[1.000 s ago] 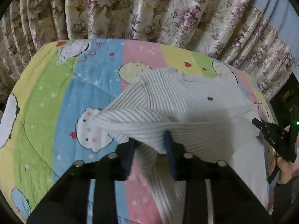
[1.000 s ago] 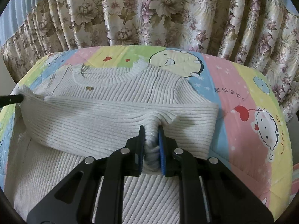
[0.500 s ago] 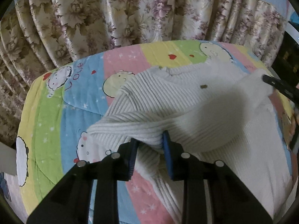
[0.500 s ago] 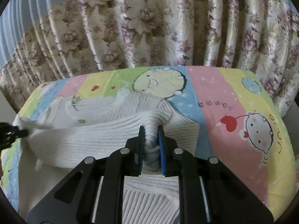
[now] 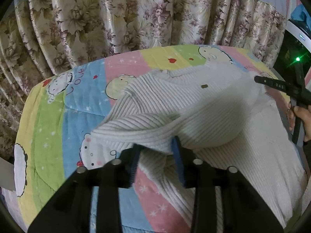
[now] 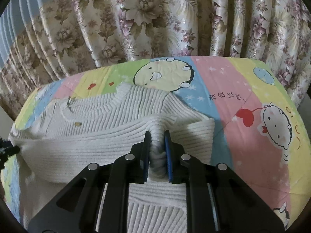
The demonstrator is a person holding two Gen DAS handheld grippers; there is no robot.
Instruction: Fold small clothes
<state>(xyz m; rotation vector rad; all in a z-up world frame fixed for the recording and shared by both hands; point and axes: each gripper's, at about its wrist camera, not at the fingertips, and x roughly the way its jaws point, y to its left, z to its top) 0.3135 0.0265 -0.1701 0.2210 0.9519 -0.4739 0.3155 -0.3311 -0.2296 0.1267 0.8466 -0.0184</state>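
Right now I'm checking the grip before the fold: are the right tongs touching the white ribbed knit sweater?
Touching. The right wrist view shows the right tongs shut on a bunched pinch of the white ribbed knit sweater, fabric pressed between both blue pads.

Left claw point(image 5: 156, 151): fingers parted, knit fabric bunched between them, not tightly pressed. Right claw point(image 6: 157, 145): fingers clamped on a gathered fold. A hand point(image 5: 300, 116) grips the right claw's handle.
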